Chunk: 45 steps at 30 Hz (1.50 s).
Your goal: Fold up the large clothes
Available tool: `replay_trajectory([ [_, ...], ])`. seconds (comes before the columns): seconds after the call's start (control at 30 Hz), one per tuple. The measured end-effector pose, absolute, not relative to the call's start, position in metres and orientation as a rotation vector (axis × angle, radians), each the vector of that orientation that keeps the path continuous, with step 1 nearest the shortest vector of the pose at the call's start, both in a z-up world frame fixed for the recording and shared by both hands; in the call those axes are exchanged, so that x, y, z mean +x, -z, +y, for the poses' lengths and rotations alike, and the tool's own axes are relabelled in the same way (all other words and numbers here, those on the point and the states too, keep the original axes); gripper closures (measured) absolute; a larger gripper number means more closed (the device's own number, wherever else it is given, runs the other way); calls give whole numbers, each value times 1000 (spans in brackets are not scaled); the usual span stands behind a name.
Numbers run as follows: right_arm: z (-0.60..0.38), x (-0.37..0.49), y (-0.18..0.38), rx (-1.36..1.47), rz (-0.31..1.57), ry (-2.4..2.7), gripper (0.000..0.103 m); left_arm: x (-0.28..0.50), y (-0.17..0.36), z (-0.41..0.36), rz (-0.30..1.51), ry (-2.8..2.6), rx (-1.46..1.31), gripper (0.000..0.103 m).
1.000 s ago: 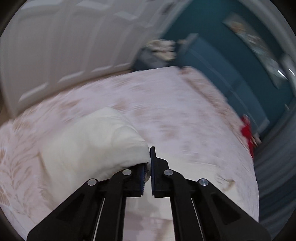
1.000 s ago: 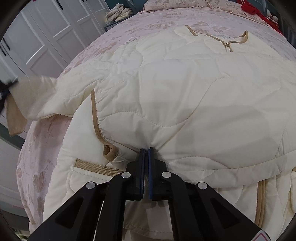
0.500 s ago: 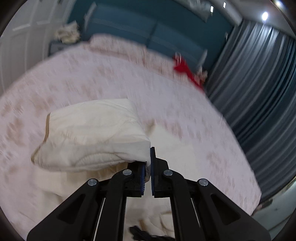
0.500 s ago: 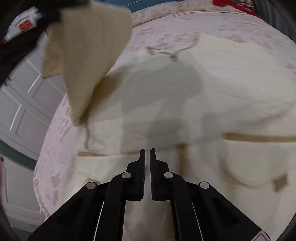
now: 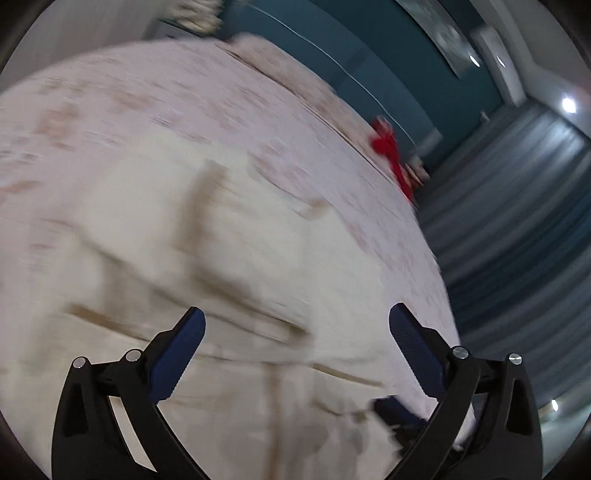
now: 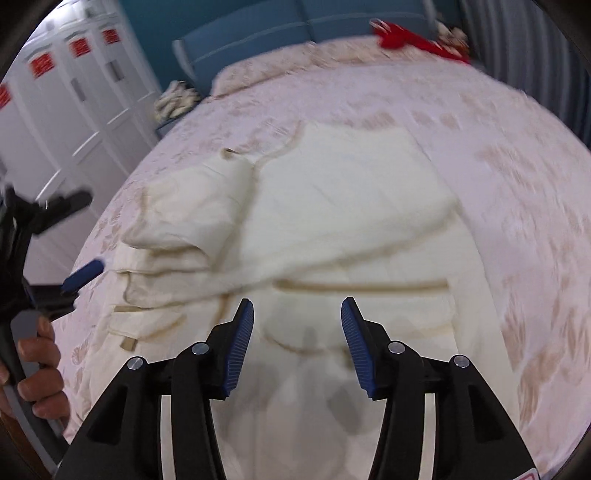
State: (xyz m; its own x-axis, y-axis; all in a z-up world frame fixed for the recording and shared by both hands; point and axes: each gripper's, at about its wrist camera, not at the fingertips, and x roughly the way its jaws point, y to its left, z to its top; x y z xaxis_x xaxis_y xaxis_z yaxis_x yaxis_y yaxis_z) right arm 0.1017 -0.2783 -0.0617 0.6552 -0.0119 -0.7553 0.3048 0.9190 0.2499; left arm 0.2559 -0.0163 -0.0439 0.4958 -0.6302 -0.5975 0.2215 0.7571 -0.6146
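Observation:
A cream quilted jacket with tan trim (image 6: 332, 221) lies spread on the bed, its left sleeve (image 6: 188, 206) folded over onto the body. It also fills the blurred left wrist view (image 5: 221, 258). My right gripper (image 6: 297, 310) is open and empty above the jacket's lower hem. My left gripper (image 5: 295, 317) is open and empty above the jacket; it also shows at the left edge of the right wrist view (image 6: 70, 240), held by a hand. The right gripper's blue fingertip (image 5: 391, 406) shows low in the left wrist view.
The bed has a pink floral cover (image 6: 517, 166). A red item (image 6: 406, 35) lies by the blue headboard (image 6: 277, 22). White wardrobe doors (image 6: 74, 92) stand to the left, grey curtains (image 5: 517, 221) to the right. A nightstand with a light bundle (image 6: 173, 103) is beside the bed.
My left gripper carried the sleeve over the jacket, let go of it and opened. My right gripper let go of the jacket, opened and drew back.

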Motion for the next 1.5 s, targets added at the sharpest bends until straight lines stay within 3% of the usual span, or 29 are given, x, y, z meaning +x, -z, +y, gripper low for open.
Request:
replay_trajectory([
  [0.2, -202, 179, 45, 108, 808, 32, 45, 289, 82, 61, 997, 291, -587, 7],
  [0.37, -161, 243, 79, -64, 915, 13, 45, 290, 90, 80, 1003, 241, -612, 8],
  [0.47, -175, 250, 88, -20, 938, 15, 88, 289, 89, 78, 1008, 251, -602, 8],
  [0.6, -258, 227, 77, 320, 884, 181, 96, 290, 93, 80, 1017, 257, -620, 8],
  [0.67, -310, 198, 81, 500, 848, 264, 94, 291, 100, 82, 1032, 260, -664, 8],
  [0.73, -340, 176, 90, 599, 837, 350, 81, 297, 108, 82, 1053, 267, -728, 8],
  [0.77, -353, 165, 97, 631, 849, 395, 69, 300, 110, 81, 1058, 277, -758, 8],
  [0.93, -386, 116, 103, 771, 792, 428, 67, 322, 131, 78, 1100, 278, -973, 8],
  [1.0, -386, 120, 93, 738, 776, 392, 52, 331, 141, 81, 1103, 252, -1060, 10],
  [1.1, -388, 143, 89, 736, 786, 354, 46, 340, 152, 87, 1096, 220, -1156, 21],
  [1.23, -392, 169, 105, 730, 858, 352, 48, 354, 161, 91, 1084, 224, -1228, 57],
  [1.27, -391, 176, 109, 728, 874, 346, 63, 356, 162, 92, 1091, 215, -1227, 62],
  [1.3, -391, 183, 111, 733, 883, 327, 88, 358, 162, 93, 1095, 203, -1228, 74],
  [1.33, -390, 188, 111, 746, 890, 303, 93, 361, 162, 93, 1095, 211, -1230, 88],
  [1.5, -385, 166, 45, 716, 661, 224, 94, 349, 108, 94, 946, 301, -1082, 96],
])
